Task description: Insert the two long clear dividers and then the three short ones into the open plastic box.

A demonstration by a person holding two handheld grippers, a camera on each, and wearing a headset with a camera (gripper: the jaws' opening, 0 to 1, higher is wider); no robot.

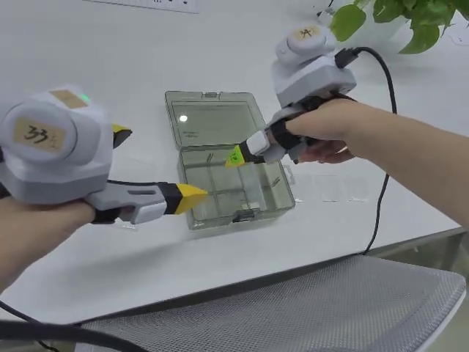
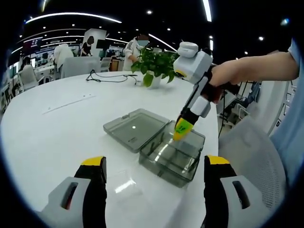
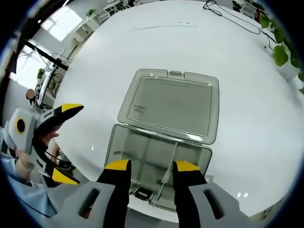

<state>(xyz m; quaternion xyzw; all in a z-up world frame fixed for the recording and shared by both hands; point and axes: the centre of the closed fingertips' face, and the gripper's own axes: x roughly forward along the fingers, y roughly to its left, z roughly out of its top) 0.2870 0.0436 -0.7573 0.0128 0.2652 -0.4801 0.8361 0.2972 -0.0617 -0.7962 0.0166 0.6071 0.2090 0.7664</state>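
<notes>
Over a white desk [image 1: 220,253], the right gripper [image 3: 153,166] hovers above the open box [image 1: 242,214]. Its jaws are narrowly parted on either side of a clear divider [image 3: 169,164] standing edge-on in the base, and they do not appear to clamp it. The left gripper [image 2: 154,161] waits at the box's 9 o'clock, jaws wide and empty. The lid [image 1: 212,121] lies flat at the base's 12 o'clock.

Seating the divider well likely means keeping it upright, lining both ends with the wall slots and pressing straight down evenly, with the left gripper free to steady the box.

A clear flat piece [image 2: 122,183], probably another divider, lies on the desk at the box's 8 o'clock in the left gripper view. The number of dividers already in, whether this one is fully down, and the slots themselves are too faint to make out.
</notes>
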